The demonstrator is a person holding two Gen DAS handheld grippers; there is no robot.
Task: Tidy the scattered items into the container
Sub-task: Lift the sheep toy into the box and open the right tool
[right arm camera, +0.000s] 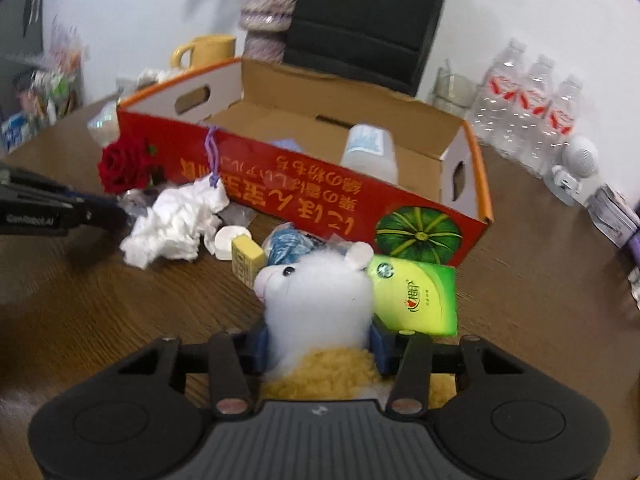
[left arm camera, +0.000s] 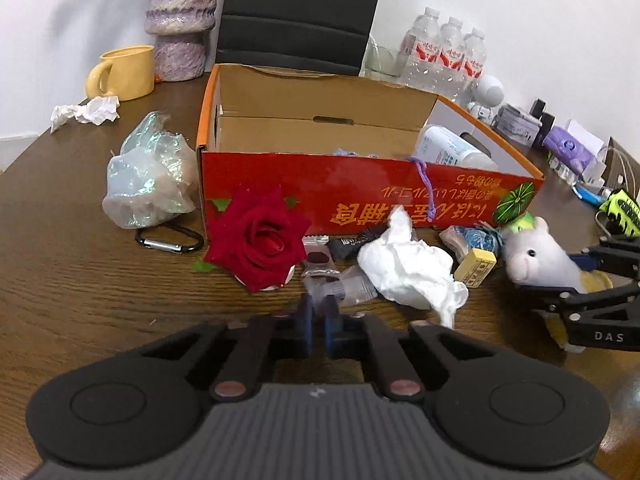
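Observation:
A red cardboard box stands open on the wooden table, with a white bottle inside; it also shows in the right wrist view. My left gripper is shut on a clear plastic wrapper, in front of a red rose and crumpled white tissue. My right gripper is shut on a white and yellow plush toy, seen at the right in the left wrist view. A yellow eraser and a green packet lie beside the toy.
An iridescent plastic bag, a carabiner, a yellow mug and more tissue lie left of the box. Water bottles, a small white robot figure and purple packets stand at the right. A black chair is behind.

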